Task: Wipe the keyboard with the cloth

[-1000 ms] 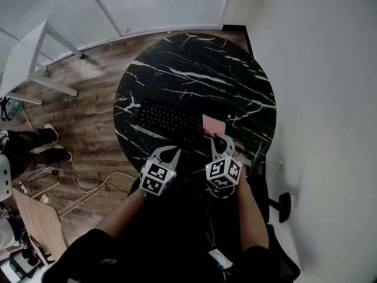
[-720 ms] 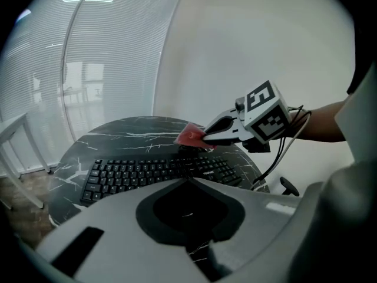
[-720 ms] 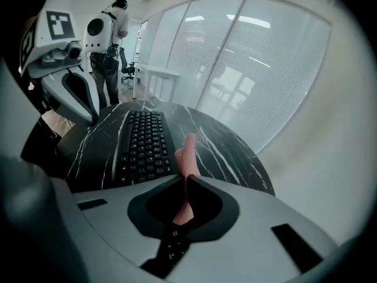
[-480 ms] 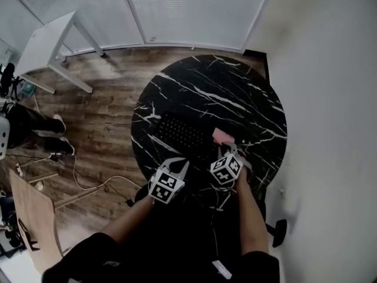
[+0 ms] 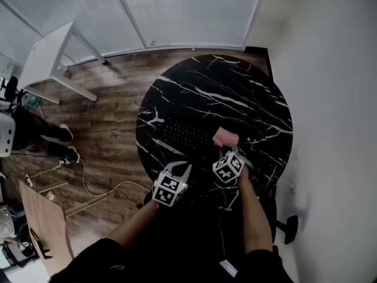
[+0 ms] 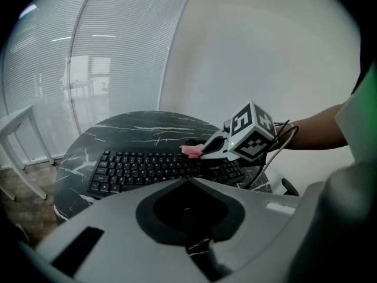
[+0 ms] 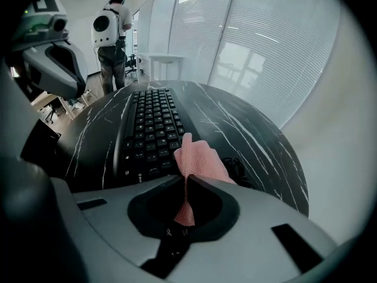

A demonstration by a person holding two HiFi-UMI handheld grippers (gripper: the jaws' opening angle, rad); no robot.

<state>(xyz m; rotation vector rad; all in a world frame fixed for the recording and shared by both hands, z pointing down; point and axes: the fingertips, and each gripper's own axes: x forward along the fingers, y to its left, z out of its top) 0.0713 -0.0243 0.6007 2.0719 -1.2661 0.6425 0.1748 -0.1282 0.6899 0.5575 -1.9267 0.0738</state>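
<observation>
A black keyboard lies on the round black marble table. My right gripper is shut on a pink cloth, which hangs over the keyboard's right end. In the right gripper view the cloth is pinched between the jaws of the right gripper, with the keyboard stretching ahead. My left gripper hovers at the table's near edge, shut with nothing in it. From the left gripper I see the keyboard, the right gripper and the cloth.
A white desk stands on the wooden floor at far left, with cables trailing near the table. A person stands in the room beyond. A wall runs along the right, and a chair base is at lower right.
The head view has shifted, so the table sits a little further right. Both grippers keep about the same places by the keyboard, and the cloth stays in the right gripper.
</observation>
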